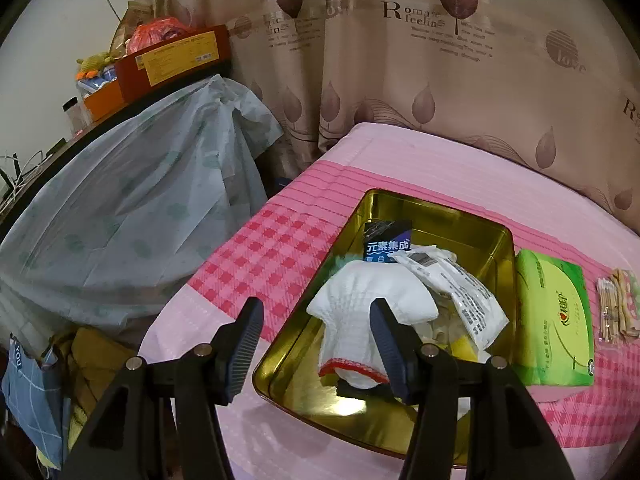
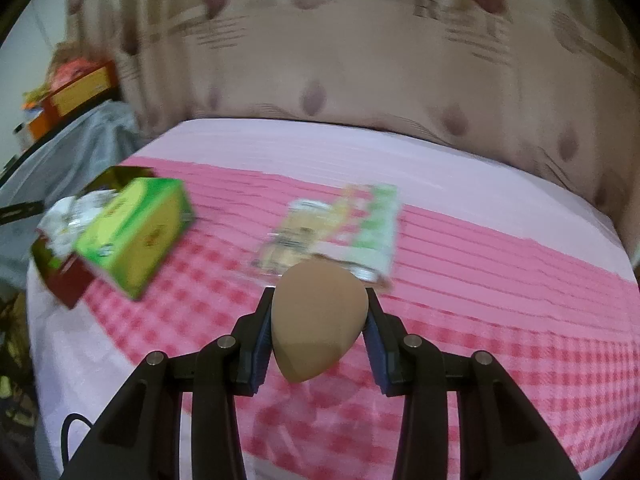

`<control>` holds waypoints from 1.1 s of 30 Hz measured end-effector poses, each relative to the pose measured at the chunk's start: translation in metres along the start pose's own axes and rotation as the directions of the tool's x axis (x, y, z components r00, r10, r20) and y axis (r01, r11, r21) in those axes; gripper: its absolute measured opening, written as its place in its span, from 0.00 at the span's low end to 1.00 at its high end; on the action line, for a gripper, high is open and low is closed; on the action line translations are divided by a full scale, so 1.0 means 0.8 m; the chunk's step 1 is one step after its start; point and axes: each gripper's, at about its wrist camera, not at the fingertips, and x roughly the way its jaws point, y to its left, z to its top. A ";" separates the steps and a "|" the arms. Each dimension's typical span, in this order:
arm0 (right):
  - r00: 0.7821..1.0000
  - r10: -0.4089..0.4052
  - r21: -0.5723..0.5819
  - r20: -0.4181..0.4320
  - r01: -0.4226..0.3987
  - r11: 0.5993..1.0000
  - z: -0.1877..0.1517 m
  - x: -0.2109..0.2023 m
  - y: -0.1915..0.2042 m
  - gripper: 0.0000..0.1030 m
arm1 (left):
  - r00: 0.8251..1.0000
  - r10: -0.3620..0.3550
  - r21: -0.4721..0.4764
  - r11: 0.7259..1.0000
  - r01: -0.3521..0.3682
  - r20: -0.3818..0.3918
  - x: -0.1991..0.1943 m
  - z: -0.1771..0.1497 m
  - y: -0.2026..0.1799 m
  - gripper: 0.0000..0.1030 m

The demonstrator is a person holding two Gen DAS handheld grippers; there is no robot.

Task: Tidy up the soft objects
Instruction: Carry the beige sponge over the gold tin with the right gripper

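A bed (image 2: 460,208) spread with pink checked cloth is backed by a leaf-printed curtain (image 1: 400,80). A gold tin (image 1: 496,240) holding a white glove (image 1: 360,300) is flanked by a green tissue pack (image 1: 554,320). The left claw (image 1: 316,344) is held wide and empty above the tin; a tan sponge (image 2: 318,324) is gripped by the right claw (image 2: 318,332).
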 end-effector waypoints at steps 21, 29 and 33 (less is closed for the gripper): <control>0.965 0.260 -0.292 -0.034 -0.259 0.921 0.051 0.007 0.220 0.37 | 0.999 0.035 -0.030 0.999 -0.036 -0.008 0.009 0.001 0.012 0.55; 0.944 0.323 -0.366 -0.069 -0.325 0.872 0.065 0.024 0.290 0.37 | 0.998 0.056 -0.081 0.995 -0.056 -0.005 0.012 0.007 0.032 0.55; 0.935 0.344 -0.387 -0.088 -0.350 0.853 0.071 0.036 0.316 0.37 | 0.996 0.084 -0.117 0.990 -0.084 -0.008 0.017 0.010 0.047 0.55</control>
